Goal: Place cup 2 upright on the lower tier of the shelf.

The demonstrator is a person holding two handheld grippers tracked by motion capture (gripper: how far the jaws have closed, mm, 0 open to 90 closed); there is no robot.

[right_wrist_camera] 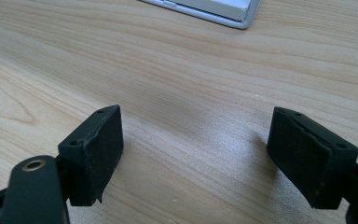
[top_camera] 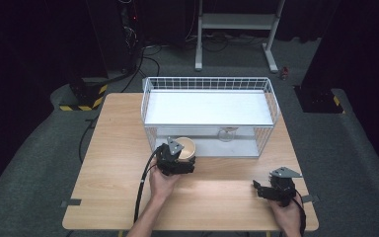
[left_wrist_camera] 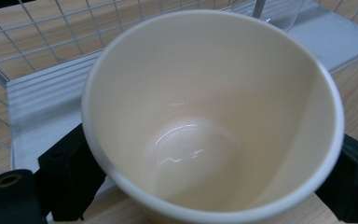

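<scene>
my left gripper [top_camera: 176, 159] grips the cup [left_wrist_camera: 212, 116] at the wire rack [top_camera: 150, 101]; tilting risks rim striking wire. right gripper [right_wrist_camera: 193, 158] rests with jaws spread.

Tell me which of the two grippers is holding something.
The left gripper, at the wire rack's lower shelf: its jaws clamp a cream cup. The right gripper sits open over bare table, nothing between its jaws.

Cream cup [left_wrist_camera: 205, 121], white wire rack [top_camera: 209, 116], pale wood-grain table [top_camera: 118, 173], black grippers [top_camera: 175, 160]
</scene>
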